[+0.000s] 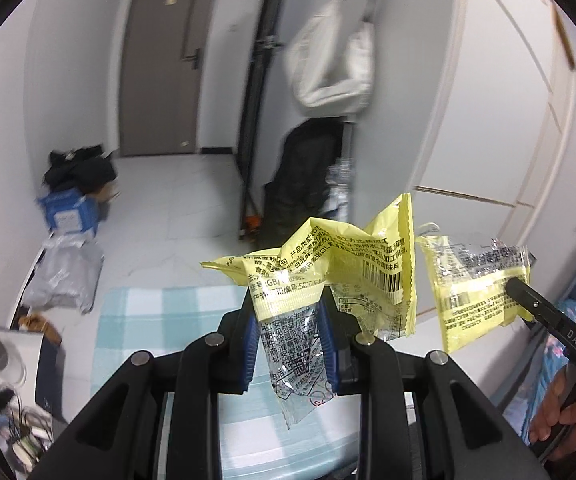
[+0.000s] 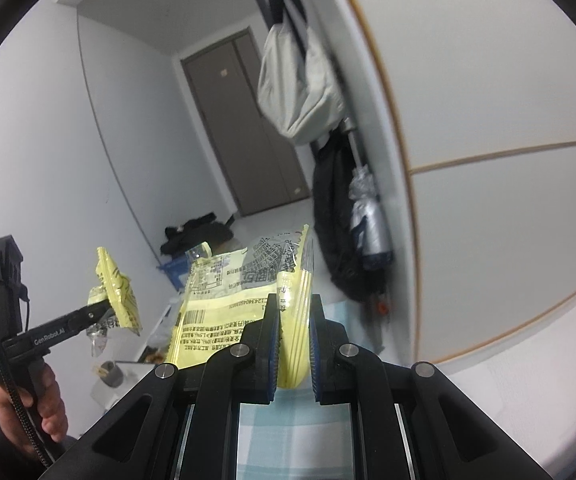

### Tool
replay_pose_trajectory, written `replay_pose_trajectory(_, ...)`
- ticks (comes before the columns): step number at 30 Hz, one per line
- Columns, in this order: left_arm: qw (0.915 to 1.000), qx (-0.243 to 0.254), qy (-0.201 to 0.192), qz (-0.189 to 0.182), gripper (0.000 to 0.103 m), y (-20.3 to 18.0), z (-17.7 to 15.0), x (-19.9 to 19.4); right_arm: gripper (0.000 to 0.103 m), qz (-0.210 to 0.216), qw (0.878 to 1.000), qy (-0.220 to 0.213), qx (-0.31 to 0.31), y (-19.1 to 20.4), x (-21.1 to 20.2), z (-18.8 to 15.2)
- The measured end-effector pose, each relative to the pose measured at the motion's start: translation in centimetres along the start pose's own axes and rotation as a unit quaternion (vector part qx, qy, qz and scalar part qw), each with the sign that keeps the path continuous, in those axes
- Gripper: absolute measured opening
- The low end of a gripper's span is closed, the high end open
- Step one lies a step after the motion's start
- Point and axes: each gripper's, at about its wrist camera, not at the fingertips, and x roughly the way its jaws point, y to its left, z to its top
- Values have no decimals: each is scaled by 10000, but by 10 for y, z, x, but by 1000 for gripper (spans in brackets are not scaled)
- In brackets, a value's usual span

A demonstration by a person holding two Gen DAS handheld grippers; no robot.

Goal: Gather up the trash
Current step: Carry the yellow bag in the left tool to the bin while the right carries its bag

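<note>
Carrying both wrappers clear of the bed looks like the step in hand. The left claw (image 1: 291, 336) is clamped on a crumpled yellow and clear snack wrapper (image 1: 328, 276), with the clear end trailing down between the blue pads (image 1: 250, 350). The right claw (image 2: 293, 350) is pinched on the folded edge of a second yellow wrapper (image 2: 224, 300), which fans up and to the left of it. Both wrappers hang in the air above the pale blue checked bed cover (image 1: 136, 320), near each other but apart. No bin shows in either view, so the drop point cannot be told. Doing this well probably means holding both pinches firm, since thin film slips easily, and keeping the two claws separated so the loose ends do not snag. The cluttered floor (image 1: 160, 208) at far left, with a blue box (image 1: 68, 210), may hide the bin.
</note>
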Motion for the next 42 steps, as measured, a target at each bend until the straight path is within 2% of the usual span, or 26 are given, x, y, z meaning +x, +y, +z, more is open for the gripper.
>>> replay_pose_trajectory(6,9975,545,142,-427,22,-61,3,6,12,-364,9985,-303,259,-45,-45,2)
replay_pose_trajectory(11,9909,1031,377,-785,22,-120,-4,17,12,-839,9948,-395,411,-91,-75,-6)
replay_pose_trajectory(16,9800,1557,699,-1027,22,-175,-21,35,12,-1345,9883,-371,623,-137,-102,-25)
replay_pose_trajectory(20,9651,2062,1094,-1189,22,-220,-40,59,12,-1697,9811,-262,889,-178,-120,-47)
replay_pose_trajectory(23,9499,2471,1445,-1256,22,-250,-59,79,12,-1915,9752,-129,1099,-205,-124,-65)
replay_pose_trajectory(30,9064,3360,2247,-1225,22,-298,-112,123,12,-2444,9615,430,1179,-242,-119,-116)
replay_pose_trajectory(36,8626,3995,2880,-1155,22,-319,-152,159,12,-2684,9495,1087,1206,-269,-107,-159)
replay_pose_trajectory(42,8109,4416,3707,-997,22,-324,-192,201,12,-2817,9392,1797,791,-274,-73,-193)
